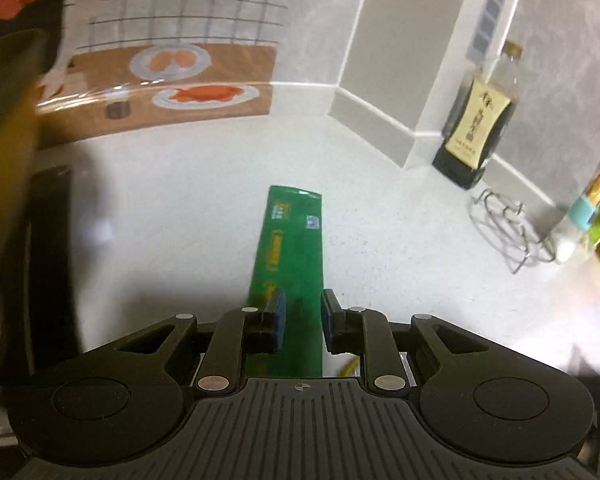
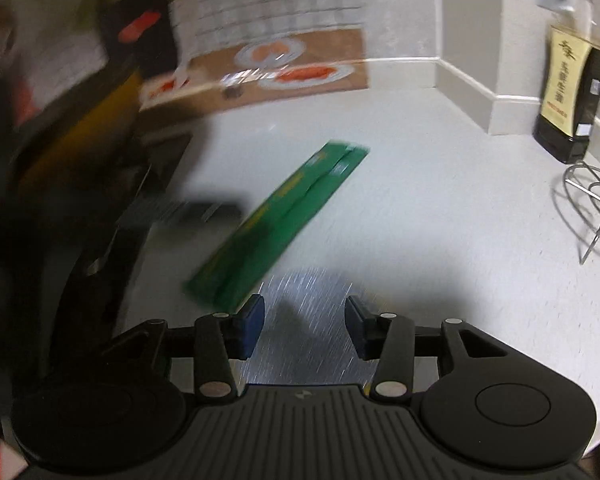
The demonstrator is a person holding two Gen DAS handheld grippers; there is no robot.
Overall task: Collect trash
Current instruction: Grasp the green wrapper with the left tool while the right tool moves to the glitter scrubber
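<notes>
Two grippers work over a white speckled counter (image 1: 380,208). Nearest in the left wrist view, the left gripper (image 1: 302,314) pinches a long green packet (image 1: 290,248) between its blue pads: the packet runs from under the gripper body, through the jaws and straight ahead, its far end lifted over the counter. In the right wrist view the right gripper (image 2: 305,322) stands with its jaws spread and nothing between them; only blurred counter shows in the gap. The same green packet (image 2: 276,224) lies ahead and to the left of those jaws, slanting away up to the right, its near end just beside the left fingertip; whether they touch cannot be told through the blur.

Farther off to the right stands a wire rack (image 1: 508,232), and behind it a dark bottle (image 1: 478,120) with a cream label against the grey wall. At the back a clear sheet printed with plates of food (image 1: 172,84) leans along the wall. Dark blurred shapes fill the left edge of both views.
</notes>
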